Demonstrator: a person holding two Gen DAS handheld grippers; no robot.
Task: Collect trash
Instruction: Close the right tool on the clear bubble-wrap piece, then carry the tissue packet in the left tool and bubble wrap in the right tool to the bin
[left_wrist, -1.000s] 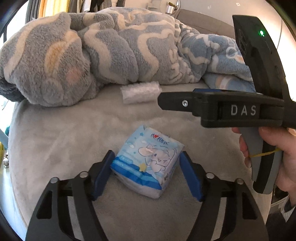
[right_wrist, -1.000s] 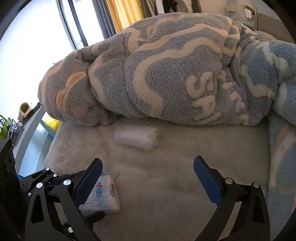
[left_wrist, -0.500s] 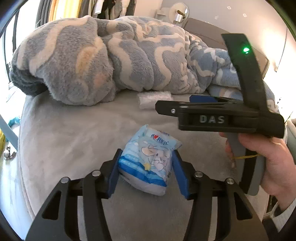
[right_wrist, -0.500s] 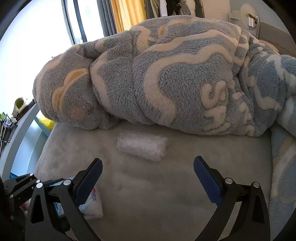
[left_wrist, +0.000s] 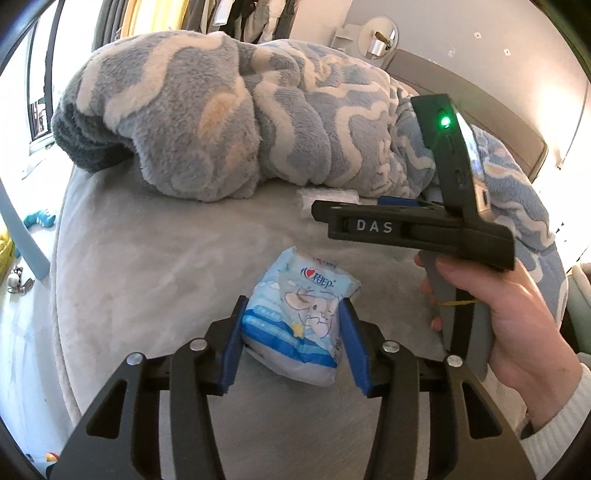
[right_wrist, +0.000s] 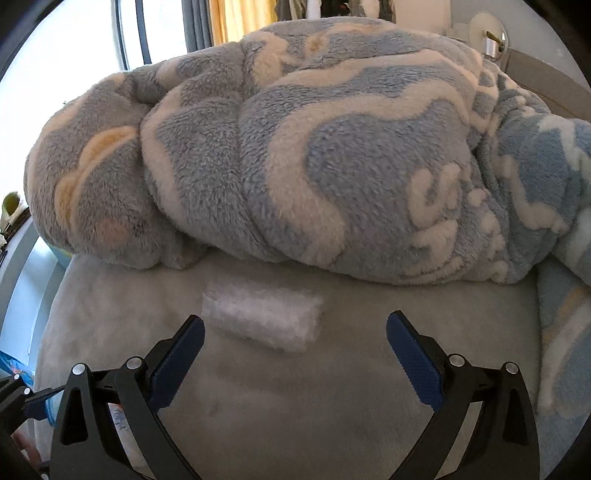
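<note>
Grey plush bed surface (left_wrist: 155, 266), soft nap, fills the lower half of both views. A fleece blanket (left_wrist: 207, 122) in blue-grey with cream swirls is bunched in a big heap across the far side of the bed. Left gripper (left_wrist: 291, 328) has just been closing, and its blue pads now press both sides of a light-blue tissue pack (left_wrist: 299, 314) with a cartoon print; the pack sits at the near part of the bed, bottom edge on or just off the surface, cannot tell which. Right gripper (right_wrist: 295, 347) stands wide open, nothing between its pads, pointing down at a white crumpled wad of wrap (right_wrist: 262, 317) that lies on the bed just in front of the blanket's edge, ahead of the pads and untouched. In the left wrist view a bare hand (left_wrist: 513, 317) with a white sleeve cuff grips the right tool's handle, green light lit on the body. Room: bright window (right_wrist: 74, 44) at left, yellow curtain (right_wrist: 236, 18) and hanging clothes behind the blanket, grey padded headboard (left_wrist: 461, 92) and white wall at right, and a round wall fitting (left_wrist: 380, 37) above it. Floor at far left holds small items, too blurred to identify.
</note>
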